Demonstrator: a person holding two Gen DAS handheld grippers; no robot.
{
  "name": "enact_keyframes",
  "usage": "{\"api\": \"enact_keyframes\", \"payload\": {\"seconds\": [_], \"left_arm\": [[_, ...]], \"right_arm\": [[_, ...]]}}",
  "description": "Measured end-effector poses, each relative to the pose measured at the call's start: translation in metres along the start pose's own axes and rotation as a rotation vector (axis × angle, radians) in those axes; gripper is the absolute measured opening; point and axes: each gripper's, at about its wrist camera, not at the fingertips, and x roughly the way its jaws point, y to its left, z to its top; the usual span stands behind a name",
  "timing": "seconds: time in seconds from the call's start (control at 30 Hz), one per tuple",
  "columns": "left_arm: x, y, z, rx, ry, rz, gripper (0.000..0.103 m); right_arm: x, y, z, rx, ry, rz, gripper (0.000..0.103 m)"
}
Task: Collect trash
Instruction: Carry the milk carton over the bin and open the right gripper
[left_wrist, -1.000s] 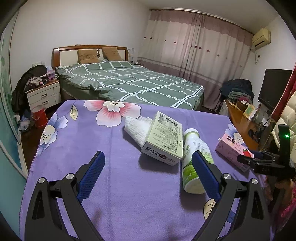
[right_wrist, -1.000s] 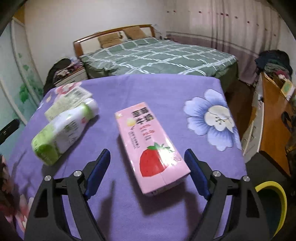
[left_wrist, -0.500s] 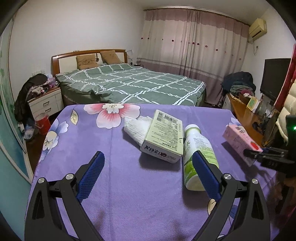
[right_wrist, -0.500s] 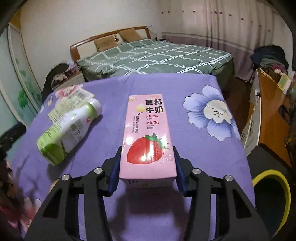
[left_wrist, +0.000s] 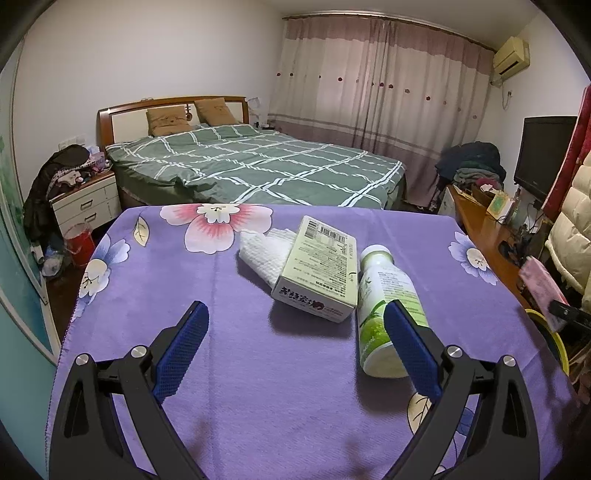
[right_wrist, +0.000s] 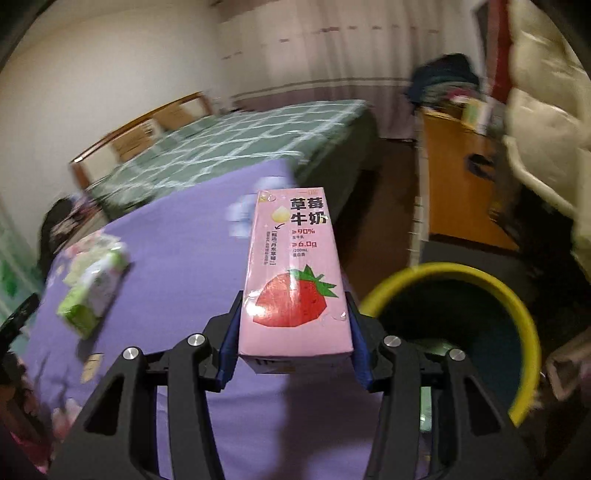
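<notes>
My right gripper (right_wrist: 293, 334) clamps a pink strawberry milk carton (right_wrist: 293, 273) by its long smooth sides, blue ribbed pads flat against the glossy card; the jaws closed on it within the last second. It hangs clear of the purple flowered cloth (right_wrist: 177, 236), beside a round bin with a yellow rim (right_wrist: 524, 314); the bin's dark inside is hard to read, and the room behind is smeared. My left gripper (left_wrist: 295, 332) stands wide apart, gripping nothing, over the soft cloth. Ahead lie a pale green box (left_wrist: 317, 271) tilted on a white quilted tissue (left_wrist: 264, 251), partly hiding it, and a plastic bottle (left_wrist: 384, 306) on its side, my right finger covering part of it.
</notes>
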Motion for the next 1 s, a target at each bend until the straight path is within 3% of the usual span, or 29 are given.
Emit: {"api": "enact_keyframes", "payload": {"seconds": [0.23,0.47,0.63,0.8,1.0], "left_arm": [[0.0,-0.001,-0.001,0.007,0.001,-0.007,0.094],[0.0,-0.002,-0.001,0.005,0.003,-0.009,0.094],[0.0,-0.003,-0.001,0.005,0.003,-0.011,0.094],[0.002,-0.005,-0.001,0.011,0.01,-0.019,0.094],[0.002,-0.009,-0.002,0.026,0.012,-0.021,0.095]], "right_arm": [[-0.015,-0.056,-0.016,0.098,-0.011,-0.155,0.048],[-0.017,-0.086,-0.02,0.142,-0.007,-0.246,0.05],[-0.022,-0.091,-0.019,0.176,-0.031,-0.286,0.063],[-0.029,-0.065,-0.006,0.142,-0.069,-0.219,0.064],[-0.019,0.018,0.031,0.009,-0.132,-0.047,0.067]]}}
